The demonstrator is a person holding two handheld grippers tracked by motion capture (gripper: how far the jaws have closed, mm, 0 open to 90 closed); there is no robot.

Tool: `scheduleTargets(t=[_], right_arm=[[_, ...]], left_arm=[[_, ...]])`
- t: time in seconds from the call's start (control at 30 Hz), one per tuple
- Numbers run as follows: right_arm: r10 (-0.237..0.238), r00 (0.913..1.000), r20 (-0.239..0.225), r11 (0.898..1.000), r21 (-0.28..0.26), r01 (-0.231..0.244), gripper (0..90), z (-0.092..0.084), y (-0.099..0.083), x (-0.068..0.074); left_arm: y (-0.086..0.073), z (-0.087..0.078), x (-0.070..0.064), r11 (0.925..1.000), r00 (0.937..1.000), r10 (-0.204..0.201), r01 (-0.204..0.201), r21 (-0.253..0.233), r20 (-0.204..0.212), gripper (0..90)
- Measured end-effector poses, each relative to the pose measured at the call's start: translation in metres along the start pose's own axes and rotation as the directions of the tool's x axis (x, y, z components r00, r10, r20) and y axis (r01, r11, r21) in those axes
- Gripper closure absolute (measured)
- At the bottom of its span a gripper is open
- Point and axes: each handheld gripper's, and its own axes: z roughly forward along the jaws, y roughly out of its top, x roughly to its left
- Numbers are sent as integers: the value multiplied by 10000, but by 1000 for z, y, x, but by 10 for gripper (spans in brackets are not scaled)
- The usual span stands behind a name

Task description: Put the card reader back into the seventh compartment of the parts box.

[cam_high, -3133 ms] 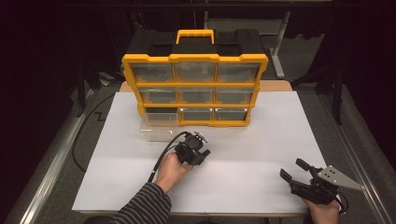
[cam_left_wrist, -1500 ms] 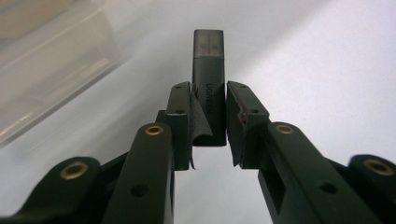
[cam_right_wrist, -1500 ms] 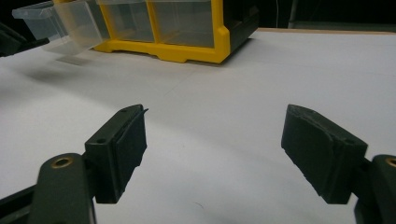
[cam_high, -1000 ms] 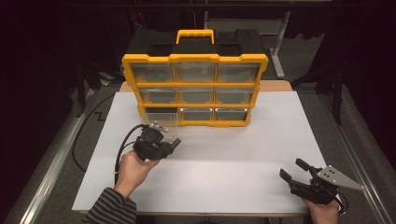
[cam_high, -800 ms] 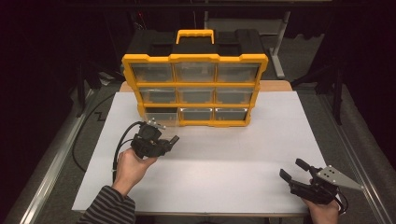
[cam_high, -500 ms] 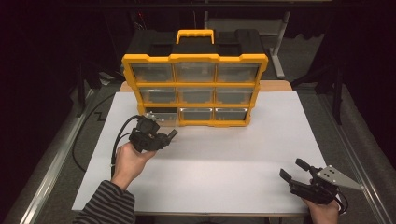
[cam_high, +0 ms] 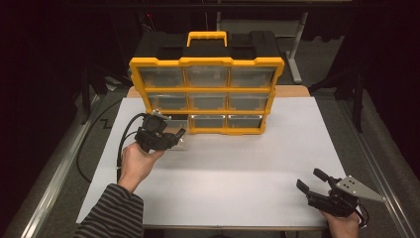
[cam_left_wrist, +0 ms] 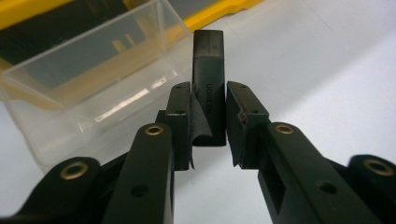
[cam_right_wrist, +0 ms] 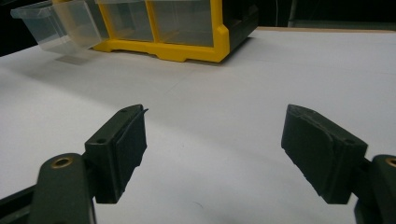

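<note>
Jaws on the left gripper (cam_left_wrist: 208, 114) were clamped on a small black stick-shaped thing, looks like a USB stick (cam_left_wrist: 208, 70), which stuck out well past the pads with only its lower part pinched. In the high view that gripper (cam_high: 159, 137) sat left of centre, right in front of the yellow organizer (cam_high: 206, 94), and a clear drawer (cam_left_wrist: 95, 79) was pulled out of the bottom-left slot, just beside the stick in the upper left of the left gripper view. The right gripper (cam_high: 324, 191) was parked in the lower right corner of the high view, jaws wide open with nothing between them, bare white counter (cam_right_wrist: 219, 93) ahead.

My guess was the stick was headed into that drawer. What could go wrong: the grip was low on the stick, so if the tip bumped the drawer's front wall it could've pivoted or slipped out. The drawer also looked light and hung out of its slot, so a nudge might've shoved it back in or skewed it. Letting go too early would've dropped the stick on the counter beside the drawer.
</note>
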Motion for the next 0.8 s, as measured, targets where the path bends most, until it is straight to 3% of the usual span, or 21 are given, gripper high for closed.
scheduleTargets(t=[0.8], right_arm=[[-22,10000,-30,10000,39,22,228,0,0,0]], left_arm=[[17,17,26,9977,9958,-617,635,247,-672,723]])
